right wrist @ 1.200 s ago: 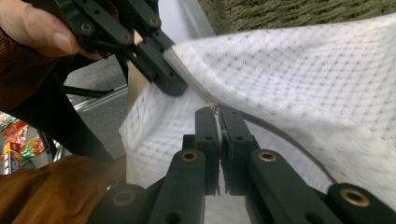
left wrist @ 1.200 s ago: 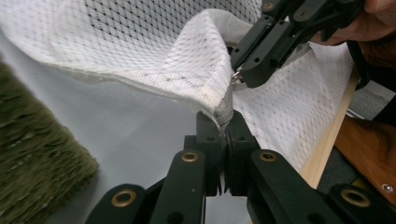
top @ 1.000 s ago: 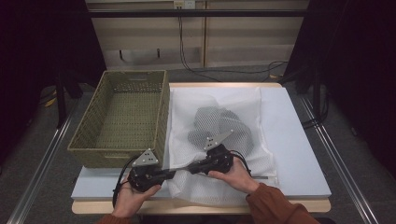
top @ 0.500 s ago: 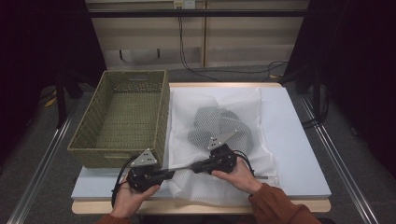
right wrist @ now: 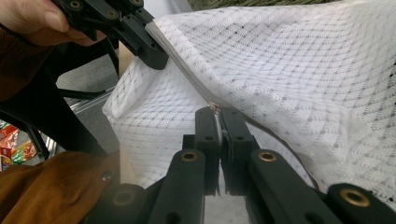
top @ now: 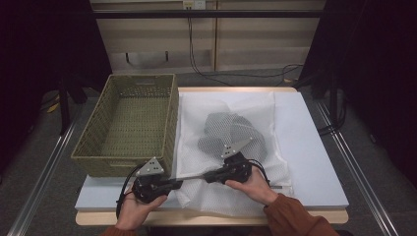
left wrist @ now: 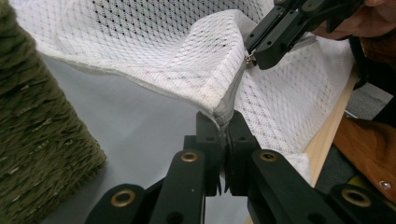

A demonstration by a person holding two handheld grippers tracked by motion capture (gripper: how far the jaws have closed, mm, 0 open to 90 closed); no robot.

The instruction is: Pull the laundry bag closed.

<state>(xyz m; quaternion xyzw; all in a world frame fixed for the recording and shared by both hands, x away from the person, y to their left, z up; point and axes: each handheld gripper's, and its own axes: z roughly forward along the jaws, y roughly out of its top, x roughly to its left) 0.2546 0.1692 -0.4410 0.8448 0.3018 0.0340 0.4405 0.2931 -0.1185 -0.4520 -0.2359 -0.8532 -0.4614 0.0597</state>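
A white mesh bag lies flat on the table with a dark garment inside it. My left gripper is shut on the bag's near left corner, at the end of the zipper seam. In the left gripper view the gripper pinches the folded fabric edge of the bag, with the right gripper a short way beyond. My right gripper is shut on the small metal zipper pull. The seam runs taut from the right gripper up to the left gripper.
An empty green woven basket stands to the left of the bag, close behind my left gripper, and its wall shows in the left gripper view. The pale table top extends to the right; its wooden front edge is just beneath both hands.
My right gripper has shifted a little to the right along the bag's near edge. The left gripper has stayed where it was, and both stay shut.
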